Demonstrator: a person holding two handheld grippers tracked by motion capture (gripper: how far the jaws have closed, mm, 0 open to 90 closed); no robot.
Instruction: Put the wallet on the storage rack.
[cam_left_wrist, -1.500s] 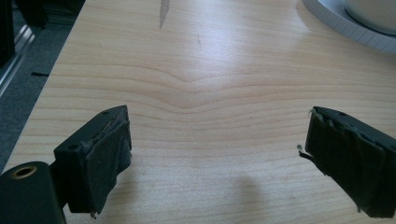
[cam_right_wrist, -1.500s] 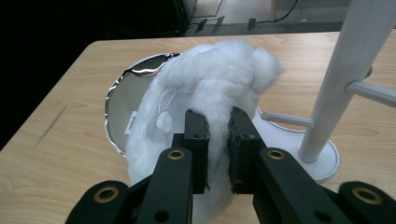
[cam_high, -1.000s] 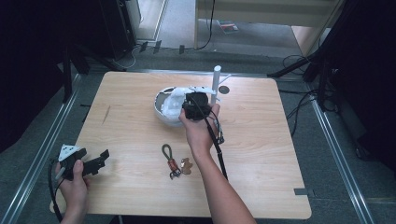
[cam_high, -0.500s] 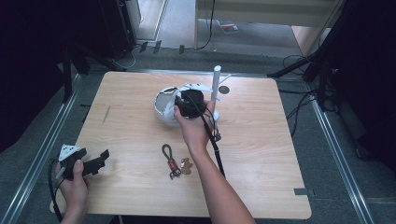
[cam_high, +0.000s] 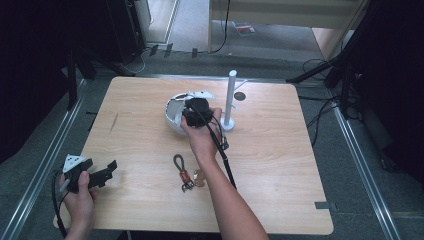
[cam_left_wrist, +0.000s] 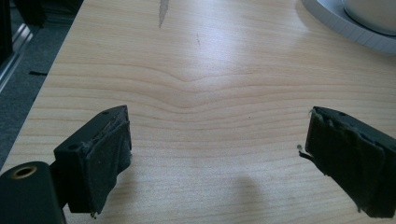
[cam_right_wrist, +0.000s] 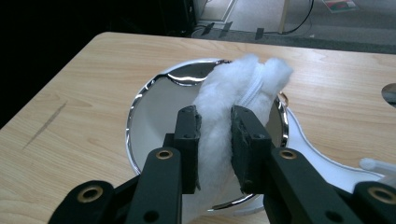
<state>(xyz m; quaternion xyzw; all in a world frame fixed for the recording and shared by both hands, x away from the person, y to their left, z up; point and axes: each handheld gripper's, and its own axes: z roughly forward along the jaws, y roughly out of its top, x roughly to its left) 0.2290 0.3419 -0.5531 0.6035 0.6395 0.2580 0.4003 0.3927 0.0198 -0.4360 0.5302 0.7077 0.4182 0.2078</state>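
Your right gripper (cam_right_wrist: 215, 140) pinches the white fluffy wad (cam_right_wrist: 233, 107) over the mirror (cam_right_wrist: 154, 112). It looks soft and light; hold mid-body. Your left gripper (cam_left_wrist: 215, 163), at seven o'clock, is spread, empty.

A pale, matt wood grain is shown by the surface (cam_left_wrist: 196, 93). A fluffy white fibre wad (cam_right_wrist: 233, 100) is pinched between the worn, rough black pads of the right tongs (cam_right_wrist: 215, 140), above a glossy, mirror-bright bowl (cam_right_wrist: 140, 107) with a chromed rim.

Your right gripper (cam_right_wrist: 215, 140) is reached forward, jaws pinched on white fluff (cam_right_wrist: 238, 93); your left gripper (cam_left_wrist: 219, 158) rests near, jaws wide apart
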